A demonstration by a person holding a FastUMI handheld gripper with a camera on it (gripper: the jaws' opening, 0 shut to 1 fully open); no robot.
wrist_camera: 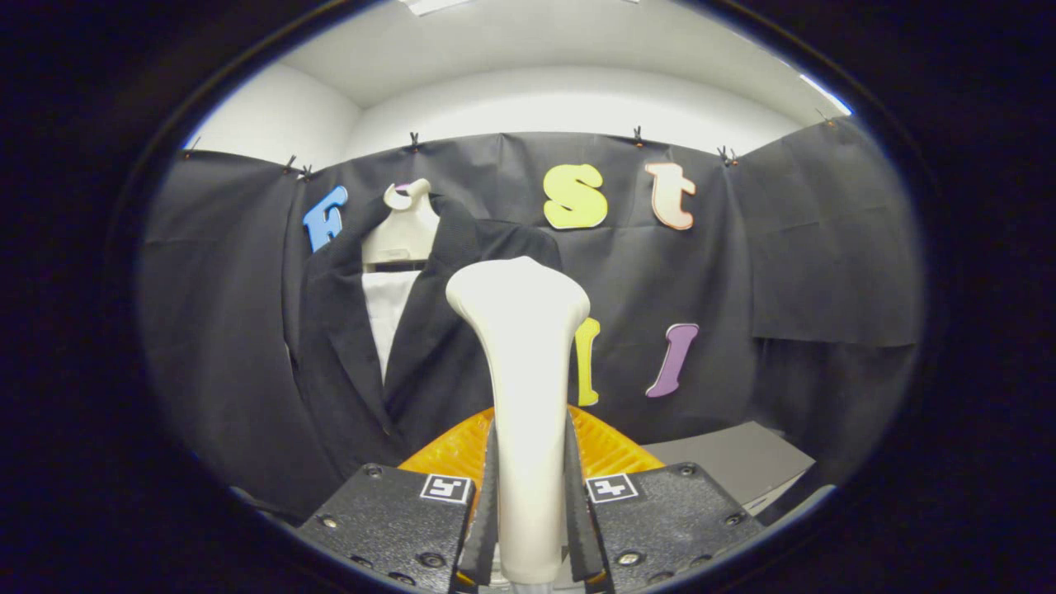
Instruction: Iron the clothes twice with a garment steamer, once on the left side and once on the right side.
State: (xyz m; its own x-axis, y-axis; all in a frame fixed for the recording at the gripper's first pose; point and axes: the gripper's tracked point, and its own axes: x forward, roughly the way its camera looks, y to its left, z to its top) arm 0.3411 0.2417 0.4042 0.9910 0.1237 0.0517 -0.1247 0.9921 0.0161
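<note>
The tongs (528,503) are gripping the steamer (521,346) by its handle, both fingers pressing it; its head is rising upright ahead, the jacket (346,346) hanging just beyond, leftward.

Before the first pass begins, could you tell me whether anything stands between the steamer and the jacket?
Nothing visible does. The gripper has its jaws shut on the steamer, whose head rises just ahead of them. The dark jacket hangs beyond it, a little to the left, with only open air in between.
</note>
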